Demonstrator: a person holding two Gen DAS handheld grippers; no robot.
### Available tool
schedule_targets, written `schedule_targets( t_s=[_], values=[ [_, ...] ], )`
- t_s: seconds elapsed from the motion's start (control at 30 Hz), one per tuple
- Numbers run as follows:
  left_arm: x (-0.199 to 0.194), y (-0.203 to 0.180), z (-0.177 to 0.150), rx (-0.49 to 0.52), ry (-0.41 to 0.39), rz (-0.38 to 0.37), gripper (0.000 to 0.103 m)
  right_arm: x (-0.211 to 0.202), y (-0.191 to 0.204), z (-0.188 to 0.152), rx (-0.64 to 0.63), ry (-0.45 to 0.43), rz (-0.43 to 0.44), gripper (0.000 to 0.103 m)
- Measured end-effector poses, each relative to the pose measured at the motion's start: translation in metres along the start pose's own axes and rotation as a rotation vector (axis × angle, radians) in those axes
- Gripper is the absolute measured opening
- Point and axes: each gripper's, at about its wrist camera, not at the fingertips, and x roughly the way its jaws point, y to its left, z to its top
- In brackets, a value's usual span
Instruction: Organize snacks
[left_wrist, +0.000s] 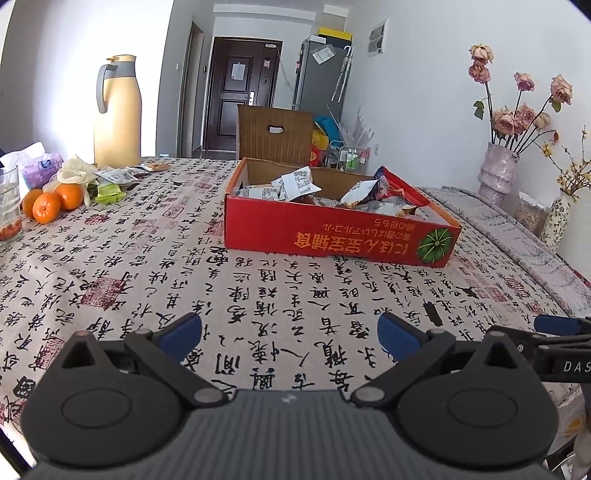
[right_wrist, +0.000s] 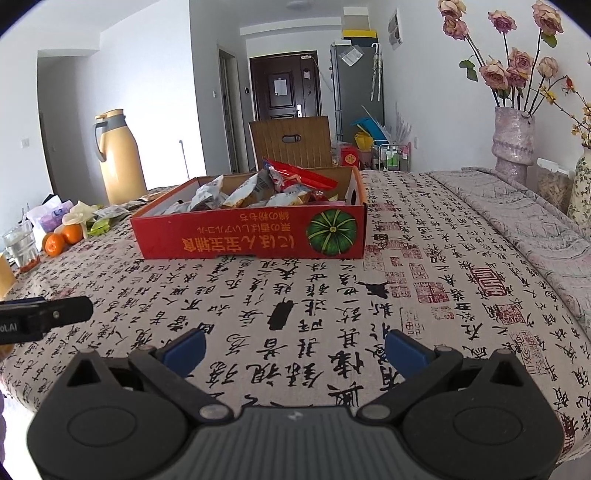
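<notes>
A shallow red cardboard box (left_wrist: 332, 242) (right_wrist: 236, 242) with a pumpkin picture sits mid-table and holds several snack packets (left_wrist: 295, 184) (right_wrist: 240, 194). More loose snack packets (left_wrist: 118, 177) (right_wrist: 107, 214) lie on the cloth at the far left, beside the oranges. My left gripper (left_wrist: 290, 338) hovers open over the near part of the table, empty, well short of the box. My right gripper (right_wrist: 295, 350) is also open and empty, near the table's front, with the box straight ahead. Each gripper's tip shows at the edge of the other's view.
A yellow thermos jug (left_wrist: 118, 114) (right_wrist: 120, 158), oranges (left_wrist: 51, 203) (right_wrist: 61, 238), a tissue pack (left_wrist: 40, 168) and a glass (left_wrist: 9, 206) stand at the left. Vases of flowers (left_wrist: 496, 173) (right_wrist: 513, 144) line the right edge. A wooden chair back (left_wrist: 275, 133) rises behind the box.
</notes>
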Motion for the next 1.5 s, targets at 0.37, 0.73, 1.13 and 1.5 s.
schedule_targets(
  t_s=[0.37, 0.73, 1.13, 1.5],
  values=[
    [-0.0034, -0.0028, 0.0, 0.009, -0.001, -0.008, 0.103, -0.0009, -0.0002, 0.0004, 0.0, -0.004, 0.002, 0.103],
    [-0.0042, -0.0021, -0.0001, 0.011, -0.002, -0.011, 0.103, -0.0008, -0.0003, 0.0002, 0.0, -0.004, 0.003, 0.103],
    [-0.0042, -0.0023, -0.0007, 0.01, -0.001, -0.013, 0.103, -0.0011, 0.0002, -0.0002, -0.001, -0.002, 0.002, 0.103],
    [-0.0035, -0.0022, -0.0009, 0.011, 0.0, -0.017, 0.103, -0.0008, 0.0, -0.0001, -0.001, -0.002, 0.002, 0.103]
  ],
)
